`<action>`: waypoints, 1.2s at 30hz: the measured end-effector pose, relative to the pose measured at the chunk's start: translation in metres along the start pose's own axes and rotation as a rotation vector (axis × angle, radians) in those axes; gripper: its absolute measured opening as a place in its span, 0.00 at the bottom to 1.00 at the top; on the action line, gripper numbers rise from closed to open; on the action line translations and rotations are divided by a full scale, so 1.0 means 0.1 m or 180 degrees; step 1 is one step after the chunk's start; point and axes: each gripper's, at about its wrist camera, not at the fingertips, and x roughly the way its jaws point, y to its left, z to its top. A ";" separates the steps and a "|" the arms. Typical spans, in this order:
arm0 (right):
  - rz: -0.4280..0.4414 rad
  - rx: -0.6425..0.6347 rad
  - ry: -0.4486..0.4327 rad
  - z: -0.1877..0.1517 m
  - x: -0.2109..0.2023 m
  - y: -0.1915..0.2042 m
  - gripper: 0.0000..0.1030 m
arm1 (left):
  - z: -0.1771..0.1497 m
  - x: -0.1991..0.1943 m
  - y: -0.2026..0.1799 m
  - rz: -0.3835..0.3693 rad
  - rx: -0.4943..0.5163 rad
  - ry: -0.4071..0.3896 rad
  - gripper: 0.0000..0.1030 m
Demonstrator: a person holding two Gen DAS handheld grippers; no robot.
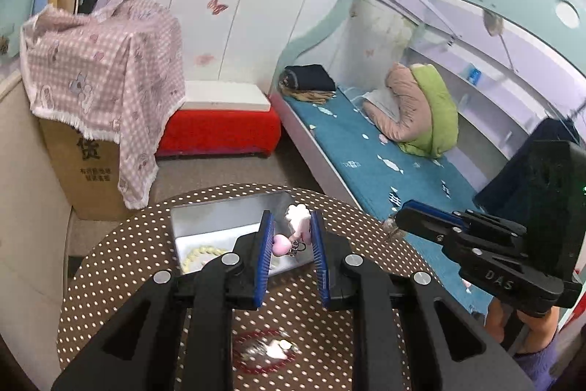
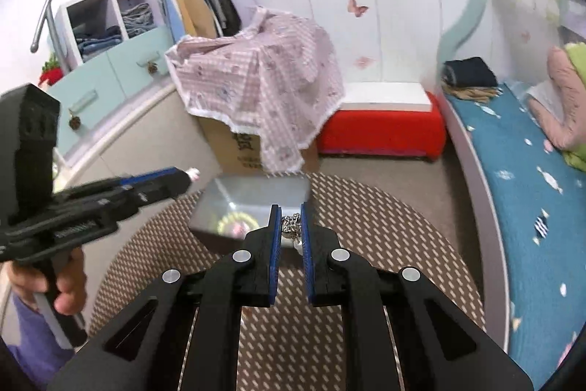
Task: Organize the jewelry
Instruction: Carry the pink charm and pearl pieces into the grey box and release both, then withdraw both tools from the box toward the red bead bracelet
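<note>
The left claw (image 1: 292, 237) is clenched on a pink charm (image 1: 296, 222) with a pink heart and small rings hanging from it. It hangs above the tin (image 1: 205, 226) on the dotted tabletop (image 1: 121, 266). A yellow bead bracelet (image 1: 199, 253) lies inside the tin. The right claw (image 2: 291, 226) is clenched on a silver chain (image 2: 290, 228), held up over the tabletop just beside the tin. A shiny thing (image 1: 267, 349) lies on the tabletop under the left claw, but it is too blurry to tell what it is.
</note>
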 end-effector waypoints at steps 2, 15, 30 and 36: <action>0.0050 -0.0040 0.0029 0.12 0.14 0.10 0.11 | 0.05 0.08 0.13 0.0051 -0.0072 0.0061 0.18; 0.0137 0.0044 0.0520 0.05 1.09 0.29 0.11 | -0.16 0.71 0.55 0.0054 -0.0430 0.0652 0.19; 0.0125 0.0138 0.0722 -0.13 1.37 0.22 0.11 | -0.23 0.86 0.60 0.0172 -0.0500 0.0771 0.19; 0.0147 0.0192 0.0739 -0.15 1.37 0.20 0.11 | -0.23 0.81 0.57 0.0149 -0.0504 0.0732 0.30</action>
